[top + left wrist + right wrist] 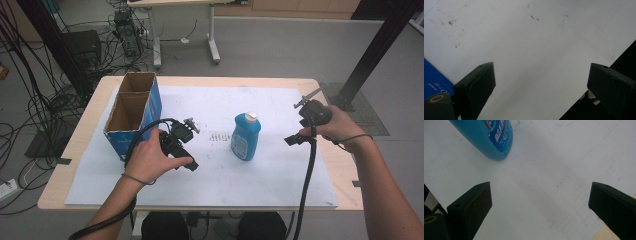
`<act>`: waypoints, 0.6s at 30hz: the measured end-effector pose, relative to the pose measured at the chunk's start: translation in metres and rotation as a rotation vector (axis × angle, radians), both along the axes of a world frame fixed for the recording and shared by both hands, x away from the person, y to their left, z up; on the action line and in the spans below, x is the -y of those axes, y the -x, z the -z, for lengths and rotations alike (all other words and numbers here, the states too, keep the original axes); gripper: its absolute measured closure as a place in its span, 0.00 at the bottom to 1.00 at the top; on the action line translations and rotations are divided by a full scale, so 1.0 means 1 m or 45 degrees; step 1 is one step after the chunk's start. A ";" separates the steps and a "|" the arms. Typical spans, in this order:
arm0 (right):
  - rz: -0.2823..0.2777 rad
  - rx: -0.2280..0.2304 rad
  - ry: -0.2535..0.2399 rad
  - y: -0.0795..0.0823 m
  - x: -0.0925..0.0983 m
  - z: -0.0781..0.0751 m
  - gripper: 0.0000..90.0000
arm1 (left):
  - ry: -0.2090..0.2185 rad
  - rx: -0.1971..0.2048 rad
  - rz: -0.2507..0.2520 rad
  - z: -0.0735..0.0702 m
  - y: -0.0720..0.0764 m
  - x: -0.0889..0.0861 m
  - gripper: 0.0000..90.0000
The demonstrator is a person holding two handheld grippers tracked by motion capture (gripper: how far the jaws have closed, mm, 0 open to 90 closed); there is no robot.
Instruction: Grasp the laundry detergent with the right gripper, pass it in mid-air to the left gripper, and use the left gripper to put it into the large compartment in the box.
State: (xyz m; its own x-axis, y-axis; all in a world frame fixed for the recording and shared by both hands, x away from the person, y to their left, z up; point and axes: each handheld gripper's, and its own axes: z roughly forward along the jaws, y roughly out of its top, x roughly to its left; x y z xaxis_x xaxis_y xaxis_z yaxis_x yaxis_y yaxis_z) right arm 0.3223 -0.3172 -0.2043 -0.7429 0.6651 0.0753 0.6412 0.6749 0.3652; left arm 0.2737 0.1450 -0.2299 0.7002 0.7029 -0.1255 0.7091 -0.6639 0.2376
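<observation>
A blue bottle (245, 137) with a white cap stands upright near the middle of the white sheet (260, 175); its lower body (491, 137) shows at the top left of the right gripper view. A blue cardboard box (131, 114) with two open compartments stands at the left, and one blue corner of it (434, 80) shows at the left gripper view's edge. My left gripper (187, 147) (540, 85) is open over bare sheet, between box and bottle. My right gripper (299, 131) (540, 205) is open, right of the bottle, holding nothing.
The sheet covers most of a light wooden table (85, 130). The table's right edge (604, 233) lies close to my right gripper. On the floor are many cables (35, 100) at the left, a second table's legs (212, 45) behind, and a black frame post (375, 50) at the right.
</observation>
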 end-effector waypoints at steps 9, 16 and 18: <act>-0.008 0.008 -0.015 0.008 0.001 0.003 0.05 | -0.007 -0.005 0.000 0.000 -0.001 0.001 0.09; -0.011 0.008 -0.027 0.016 0.000 0.008 0.05 | -0.002 -0.009 -0.008 0.002 -0.001 0.001 0.09; -0.011 0.010 -0.030 0.018 0.000 0.010 0.05 | -0.001 -0.011 -0.003 0.003 -0.001 0.001 0.09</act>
State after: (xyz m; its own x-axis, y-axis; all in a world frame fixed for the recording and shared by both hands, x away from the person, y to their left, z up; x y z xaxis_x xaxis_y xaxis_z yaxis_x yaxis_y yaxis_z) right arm 0.3046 -0.3169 -0.2142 -0.7493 0.6568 0.0847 0.6324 0.6717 0.3859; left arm 0.2748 0.1444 -0.2326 0.6973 0.7048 -0.1307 0.7127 -0.6623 0.2309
